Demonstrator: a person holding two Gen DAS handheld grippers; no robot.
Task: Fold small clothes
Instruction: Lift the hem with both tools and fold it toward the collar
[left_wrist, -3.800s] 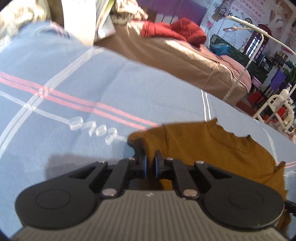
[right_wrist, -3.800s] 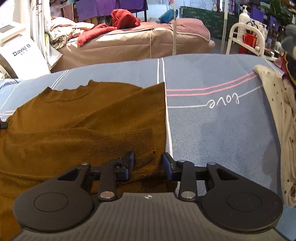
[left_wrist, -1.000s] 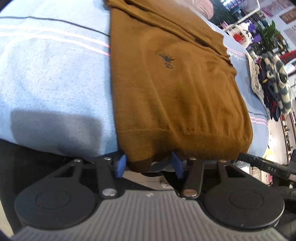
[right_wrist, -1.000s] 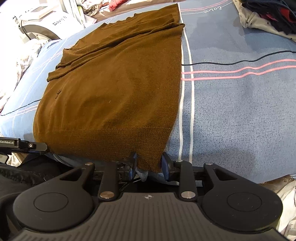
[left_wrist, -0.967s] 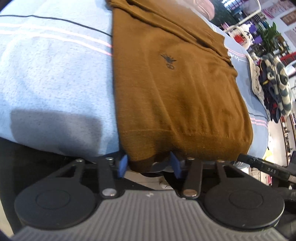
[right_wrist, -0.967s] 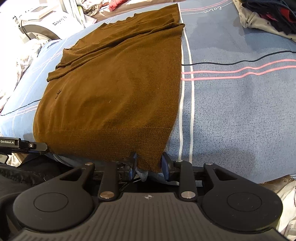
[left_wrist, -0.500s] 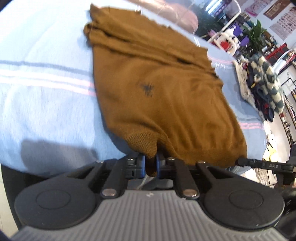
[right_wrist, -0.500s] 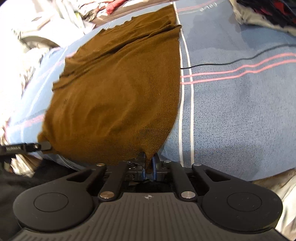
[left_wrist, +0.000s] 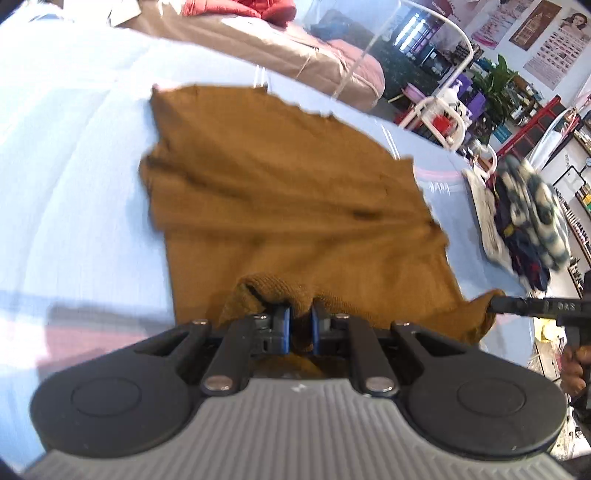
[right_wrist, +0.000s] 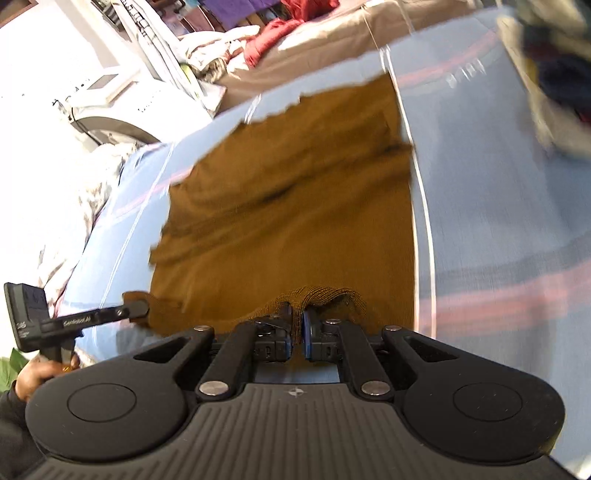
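A brown knit sweater lies spread on the blue bed cover, neckline at the far end. My left gripper is shut on the left corner of its ribbed hem, lifted off the cover. My right gripper is shut on the right hem corner of the sweater, also lifted. Each gripper shows in the other's view: the right at the far right of the left wrist view, the left at the lower left of the right wrist view. Both views are blurred.
A pile of dark and white clothes lies on the right of the cover. A brown bed with red garments stands behind. A white appliance and crumpled white fabric are at the left.
Both grippers closed on the hem corners about half a second ago and have since lifted them and carried them forward over the sweater toward the neckline.
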